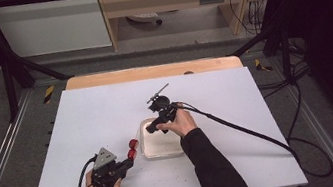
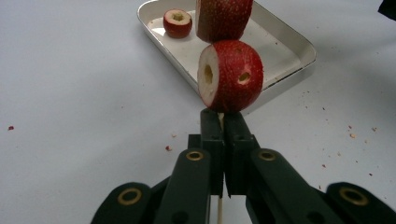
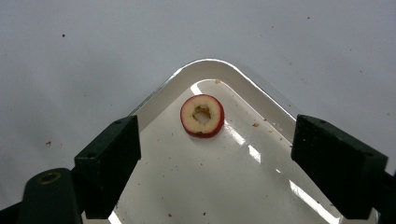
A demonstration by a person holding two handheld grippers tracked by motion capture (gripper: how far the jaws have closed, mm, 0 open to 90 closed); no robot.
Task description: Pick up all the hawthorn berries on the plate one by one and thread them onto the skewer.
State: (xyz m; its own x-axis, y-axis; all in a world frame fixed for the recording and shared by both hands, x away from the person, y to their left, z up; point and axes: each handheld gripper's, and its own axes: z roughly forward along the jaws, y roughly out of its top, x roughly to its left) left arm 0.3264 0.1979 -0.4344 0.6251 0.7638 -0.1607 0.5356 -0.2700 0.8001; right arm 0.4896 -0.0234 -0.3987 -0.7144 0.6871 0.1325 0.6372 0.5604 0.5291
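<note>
The 2 skewered fruit pieces were speckled red with pale flesh; the tray white; the table pale grey.

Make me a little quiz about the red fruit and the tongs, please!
1. True or false: the right tongs are open above the white tray.
2. What do the left tongs pinch? A) a spoon B) a thin stick C) a cup
3. Fill in: the lone red fruit piece in the tray's corner has a ____ through its middle.

Key: 1 true. 2 B; two fruit pieces sit on the stick. 3 hole.
</note>
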